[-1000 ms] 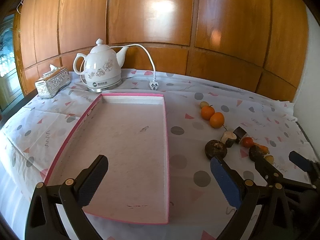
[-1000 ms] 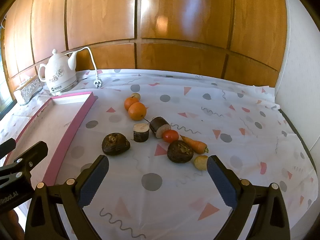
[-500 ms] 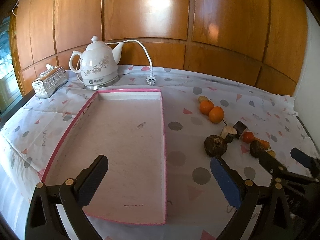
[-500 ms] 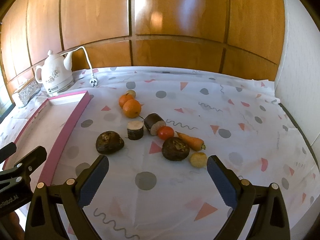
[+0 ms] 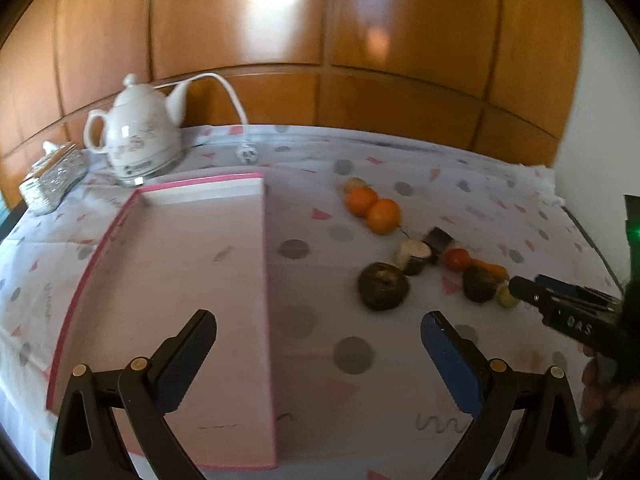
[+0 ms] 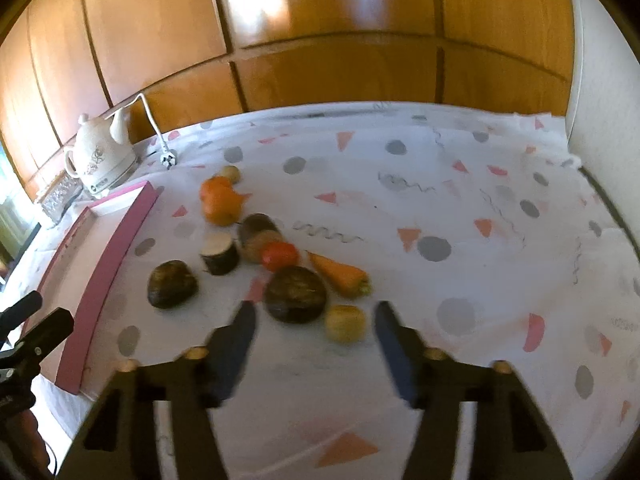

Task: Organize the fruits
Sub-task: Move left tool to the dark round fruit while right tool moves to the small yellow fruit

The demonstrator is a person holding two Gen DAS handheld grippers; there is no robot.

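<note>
A pink-rimmed tray [image 5: 160, 200] lies on the left of the patterned cloth. To its right sits a cluster: two oranges [image 6: 218, 202], two cut dark-skinned pieces [image 6: 219, 256], a tomato [image 6: 280, 256], a carrot [image 6: 340, 276], two dark round fruits [image 6: 172, 284] [image 6: 295, 294] and a small yellow fruit [image 6: 345, 323]. My right gripper [image 6: 315, 310] hovers just short of the nearer dark fruit and the yellow one. Its jaws are closing, with nothing pressed between the pads. My left gripper [image 5: 316, 320] stands wide open over the tray's right edge, holding nothing.
A white kettle [image 5: 136, 144] with its cord and plug [image 5: 248, 155] stands behind the tray, next to a silver tissue box [image 5: 52, 178]. Wood panelling closes off the back. A white wall [image 6: 600, 80] bounds the right side.
The right gripper has come forward and down to the fruit cluster, and its jaws have narrowed from wide open. The left gripper has shifted slightly rightward, still wide open.
</note>
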